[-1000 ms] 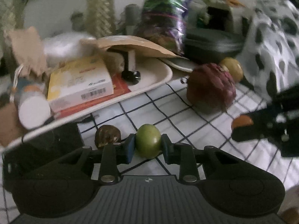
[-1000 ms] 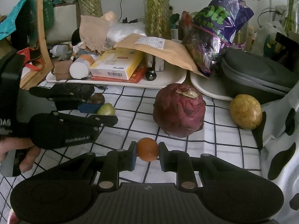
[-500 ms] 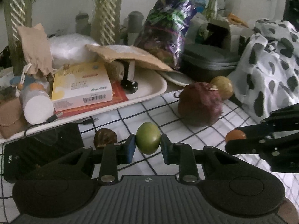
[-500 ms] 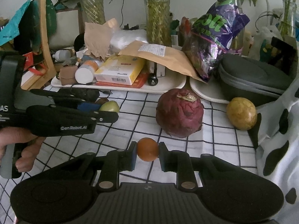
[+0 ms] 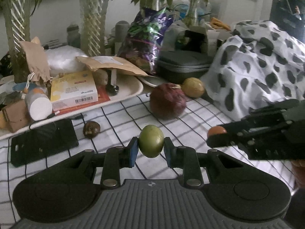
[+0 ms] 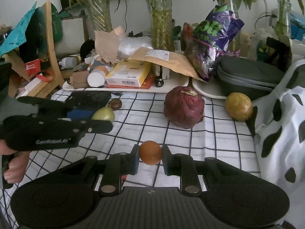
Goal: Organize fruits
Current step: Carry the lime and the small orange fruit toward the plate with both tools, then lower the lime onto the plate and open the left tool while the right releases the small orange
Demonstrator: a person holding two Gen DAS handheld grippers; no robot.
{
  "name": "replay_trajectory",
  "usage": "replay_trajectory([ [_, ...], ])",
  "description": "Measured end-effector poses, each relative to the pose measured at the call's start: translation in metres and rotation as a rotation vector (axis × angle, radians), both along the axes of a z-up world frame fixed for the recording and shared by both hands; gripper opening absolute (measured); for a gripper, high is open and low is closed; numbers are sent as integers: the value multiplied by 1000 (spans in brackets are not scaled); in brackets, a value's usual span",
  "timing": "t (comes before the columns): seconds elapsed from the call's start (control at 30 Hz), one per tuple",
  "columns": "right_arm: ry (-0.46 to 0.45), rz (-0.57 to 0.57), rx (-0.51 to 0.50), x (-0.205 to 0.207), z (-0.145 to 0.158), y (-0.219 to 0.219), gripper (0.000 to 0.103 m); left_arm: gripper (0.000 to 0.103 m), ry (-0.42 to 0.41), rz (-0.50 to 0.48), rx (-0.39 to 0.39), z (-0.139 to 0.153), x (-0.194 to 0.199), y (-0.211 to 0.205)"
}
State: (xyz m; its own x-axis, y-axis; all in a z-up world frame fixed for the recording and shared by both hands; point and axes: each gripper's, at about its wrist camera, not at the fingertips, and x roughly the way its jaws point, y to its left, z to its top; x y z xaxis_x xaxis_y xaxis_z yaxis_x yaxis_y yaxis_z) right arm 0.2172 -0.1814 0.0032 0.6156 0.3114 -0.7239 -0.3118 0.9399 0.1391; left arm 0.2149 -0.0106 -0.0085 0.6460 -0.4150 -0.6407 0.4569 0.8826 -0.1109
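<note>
**Two small fruits held above a crowded checked desk**

The desk (image 6: 190,145) is covered with a white cloth ruled in black squares, and it backs onto a pale wall lined with bamboo-like plants in clear glass vases (image 6: 162,28). Clutter crowds the far edge: a white tray (image 5: 131,87) piled with a yellow and white box (image 5: 73,89), a white-capped bottle (image 5: 39,106) lying on its side, a brown paper envelope (image 5: 110,64) and a small drawstring pouch (image 5: 36,61). A shiny purple snack bag (image 6: 215,42) leans over a dark grey zip case (image 6: 246,76). To the right a white cloth with black spots (image 5: 257,70) is heaped on the desk's edge. A flat black object (image 5: 42,139) lies on the checks in front of the tray.

On the cloth rest a large wrinkled dark red fruit (image 6: 184,108), a yellow round fruit (image 6: 239,106) just beside the zip case, and a small brown fruit (image 5: 91,129) near the flat black object.

The left hand-held gripper (image 5: 151,147) pinches a green fruit (image 5: 151,141) between its blue pads, clear of the cloth. The right hand-held gripper (image 6: 150,154) pinches a small orange fruit (image 6: 150,152) the same way, also off the surface. Each shows in the other's view, side by side over the near part of the desk, and fingers (image 6: 13,166) of the person's left hand wrap the left handle.
</note>
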Motion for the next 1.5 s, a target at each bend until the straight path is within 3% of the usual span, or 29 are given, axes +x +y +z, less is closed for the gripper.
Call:
replay_trajectory([
  [0.47,-19,-22,21,-46,15,-6,25,28,70,-48,3,0,-63,0],
  [0.7,-18,-16,18,-67,17,-4,25,28,118,-63,72,-13,-79,-7],
  [0.8,-16,-10,12,-75,17,-4,25,36,111,-62,132,-17,-82,-14],
  [0.93,-12,-14,14,-85,18,-6,25,65,86,-48,102,-11,-90,-10],
  [0.97,-9,-14,15,-88,18,-6,25,68,74,-36,100,-8,-93,-9],
  [1.5,60,0,-23,-132,10,-6,25,68,69,81,-7,15,-144,15],
])
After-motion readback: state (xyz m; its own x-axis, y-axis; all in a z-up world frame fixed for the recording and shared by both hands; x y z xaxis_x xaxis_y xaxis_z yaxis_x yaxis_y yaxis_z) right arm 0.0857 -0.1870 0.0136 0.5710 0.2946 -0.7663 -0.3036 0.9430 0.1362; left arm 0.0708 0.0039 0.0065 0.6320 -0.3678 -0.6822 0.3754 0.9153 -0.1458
